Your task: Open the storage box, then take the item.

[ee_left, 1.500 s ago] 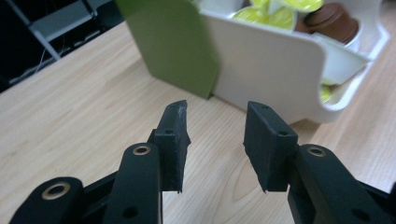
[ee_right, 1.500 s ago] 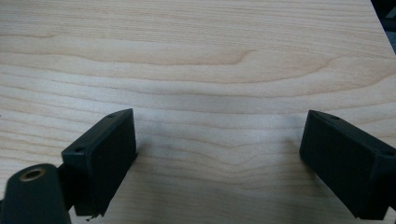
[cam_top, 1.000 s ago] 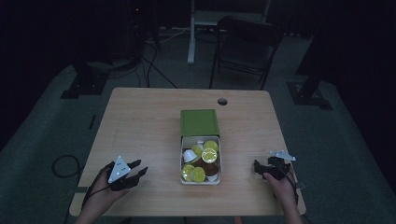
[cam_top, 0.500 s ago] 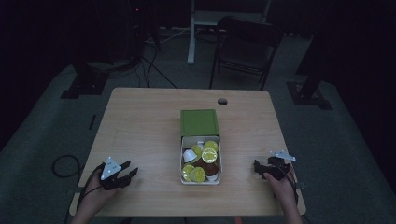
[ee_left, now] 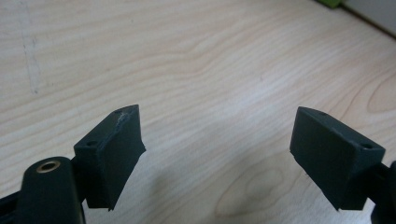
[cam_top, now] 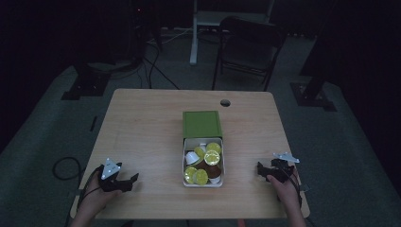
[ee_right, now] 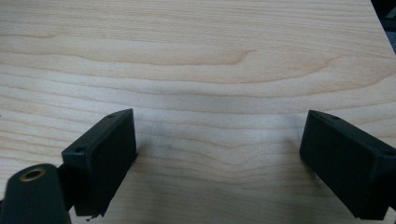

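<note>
At a wooden table in a dim room, we rest a gripper in each hand on either side of a small white box of coffee pods, which sits near the table's front edge with its green lid touching it on the far side. The pods lie jumbled inside, some showing yellow foil tops, some turned dark side up, one or two white.

We judge them light and fairly stiff in the body, but the foil tops look thin and easily dented, and the smooth tapered sides could slip under a hard pinch. The better hold, as we read it, is across the rim or just below it, with a gentle squeeze, taking a pod from the top of the heap and not one wedged beneath others.

Our left gripper sits low at the near left corner, well apart from the box; its jaws have just been opening and now stand wide with only bare wood between them, as the left gripper view shows. Our right gripper lies near the box's right side, not touching it, its jaws likewise spread wide over plain tabletop in the right gripper view, holding nothing.
</note>
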`<state>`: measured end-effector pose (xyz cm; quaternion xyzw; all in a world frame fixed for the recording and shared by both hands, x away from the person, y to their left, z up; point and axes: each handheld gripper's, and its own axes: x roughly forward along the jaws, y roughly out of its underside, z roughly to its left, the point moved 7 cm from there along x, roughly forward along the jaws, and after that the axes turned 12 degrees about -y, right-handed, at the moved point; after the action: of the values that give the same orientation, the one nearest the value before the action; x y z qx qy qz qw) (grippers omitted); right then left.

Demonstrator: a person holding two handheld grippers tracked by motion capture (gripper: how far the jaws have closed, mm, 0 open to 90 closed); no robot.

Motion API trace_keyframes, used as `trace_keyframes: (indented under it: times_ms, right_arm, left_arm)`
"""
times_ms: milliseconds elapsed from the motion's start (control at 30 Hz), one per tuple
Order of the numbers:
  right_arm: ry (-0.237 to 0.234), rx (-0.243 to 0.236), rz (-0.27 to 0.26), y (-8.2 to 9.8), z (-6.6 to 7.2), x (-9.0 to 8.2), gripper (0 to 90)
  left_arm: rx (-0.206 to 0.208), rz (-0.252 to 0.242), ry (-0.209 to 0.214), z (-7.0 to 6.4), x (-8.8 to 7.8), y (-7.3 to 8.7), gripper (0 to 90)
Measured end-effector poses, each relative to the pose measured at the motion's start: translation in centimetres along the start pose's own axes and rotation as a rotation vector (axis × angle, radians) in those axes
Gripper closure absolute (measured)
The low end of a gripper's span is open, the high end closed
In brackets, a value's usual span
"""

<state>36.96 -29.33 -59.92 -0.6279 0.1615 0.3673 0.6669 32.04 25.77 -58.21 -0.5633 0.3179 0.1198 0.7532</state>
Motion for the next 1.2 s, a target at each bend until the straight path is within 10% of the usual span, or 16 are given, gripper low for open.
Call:
trace_keyframes:
  times_ms: [833, 1200]
  right_arm:
    - [-0.029, -0.014, 0.02, 0.1, 0.6, -0.7, 10.5]
    - [-0.121, -0.031, -0.03, -2.2, 4.0, -3.4, 10.5]
  left_arm:
    - [-0.024, 0.112, -0.023, -0.5, 1.3, 0.6, 11.2]
    - [-0.027, 0.116, -0.03, -0.5, 1.5, 0.5, 10.0]
